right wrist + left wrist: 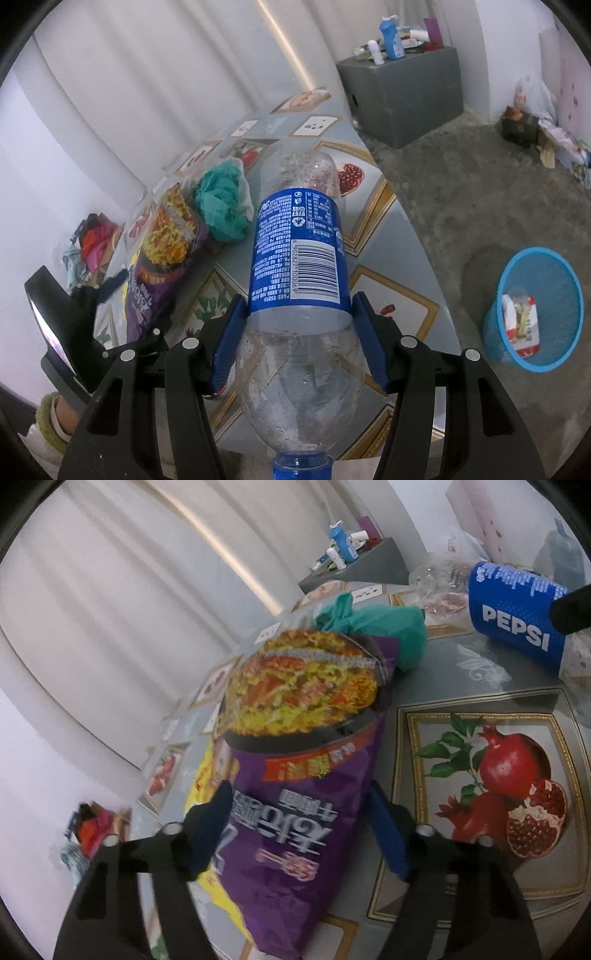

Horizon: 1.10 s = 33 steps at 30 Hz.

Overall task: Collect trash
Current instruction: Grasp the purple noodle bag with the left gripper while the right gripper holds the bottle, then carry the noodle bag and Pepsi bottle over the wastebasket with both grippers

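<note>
the left gripper [295, 834] has its 2 blue fingers [212, 830] partly spread, 1 on each side of the purple noodle packet [295, 775]; the near finger looks to touch the packet's edge, but whether the pads actually press it i cannot tell, so i would not call it a firm hold. the packet lies flat on the surface [461, 672], its long axis running straight away from these fingers, with the crumpled green bag [384, 627] touching its far end. so the left hand is the nearer one for the packet, and closing across its narrow width looks like the move in hand. the right gripper [297, 332] has its fingers pinching the plastic bottle [299, 258] just below the blue label, cap toward the camera, base pointing away over the surface. the blue bin [535, 310] stands on the carpet to the right of that bottle, well apart from the surface, with a wrapper already inside.
</note>
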Each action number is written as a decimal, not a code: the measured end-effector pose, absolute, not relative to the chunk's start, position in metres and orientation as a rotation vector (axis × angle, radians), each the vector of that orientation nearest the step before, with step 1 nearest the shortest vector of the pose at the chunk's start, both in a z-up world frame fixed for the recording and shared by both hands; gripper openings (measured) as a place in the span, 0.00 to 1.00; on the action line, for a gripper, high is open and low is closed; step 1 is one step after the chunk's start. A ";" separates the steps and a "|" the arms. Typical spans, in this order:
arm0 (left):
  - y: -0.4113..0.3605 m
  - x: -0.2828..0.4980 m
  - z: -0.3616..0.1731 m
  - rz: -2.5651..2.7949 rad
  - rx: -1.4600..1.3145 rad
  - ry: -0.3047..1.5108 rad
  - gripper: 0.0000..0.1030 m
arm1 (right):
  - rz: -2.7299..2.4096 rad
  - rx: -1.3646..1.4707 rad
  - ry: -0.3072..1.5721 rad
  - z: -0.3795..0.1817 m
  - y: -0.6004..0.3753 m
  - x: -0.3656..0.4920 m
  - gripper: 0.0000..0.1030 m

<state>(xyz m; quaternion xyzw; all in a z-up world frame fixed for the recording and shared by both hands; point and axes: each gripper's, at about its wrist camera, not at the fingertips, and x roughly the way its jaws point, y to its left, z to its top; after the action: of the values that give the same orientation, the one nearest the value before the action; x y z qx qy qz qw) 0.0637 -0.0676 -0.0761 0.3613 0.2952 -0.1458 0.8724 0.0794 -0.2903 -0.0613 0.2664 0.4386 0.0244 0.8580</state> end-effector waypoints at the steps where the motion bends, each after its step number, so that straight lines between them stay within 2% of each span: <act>1: -0.066 0.065 -0.076 -0.308 0.743 0.625 0.58 | 0.051 0.559 0.921 -0.061 -0.290 0.079 0.53; 6: -0.059 0.064 -0.072 -0.312 0.705 0.627 0.33 | 0.046 0.556 0.922 -0.061 -0.290 0.080 0.53; 12: -0.056 0.062 -0.071 -0.315 0.692 0.618 0.13 | 0.040 0.550 0.919 -0.060 -0.289 0.079 0.53; 26: -0.046 0.053 -0.052 -0.293 0.657 0.539 0.01 | 0.022 0.544 0.905 -0.055 -0.290 0.071 0.53; 33: -0.036 0.043 -0.034 -0.260 0.638 0.473 0.01 | 0.014 0.521 0.890 -0.045 -0.285 0.064 0.53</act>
<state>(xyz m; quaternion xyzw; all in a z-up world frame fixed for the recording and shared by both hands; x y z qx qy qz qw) 0.0431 -0.0363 -0.0343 0.3097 0.2296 -0.1261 0.9140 0.0644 -0.2853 -0.0450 0.2490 0.4255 0.0066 0.8700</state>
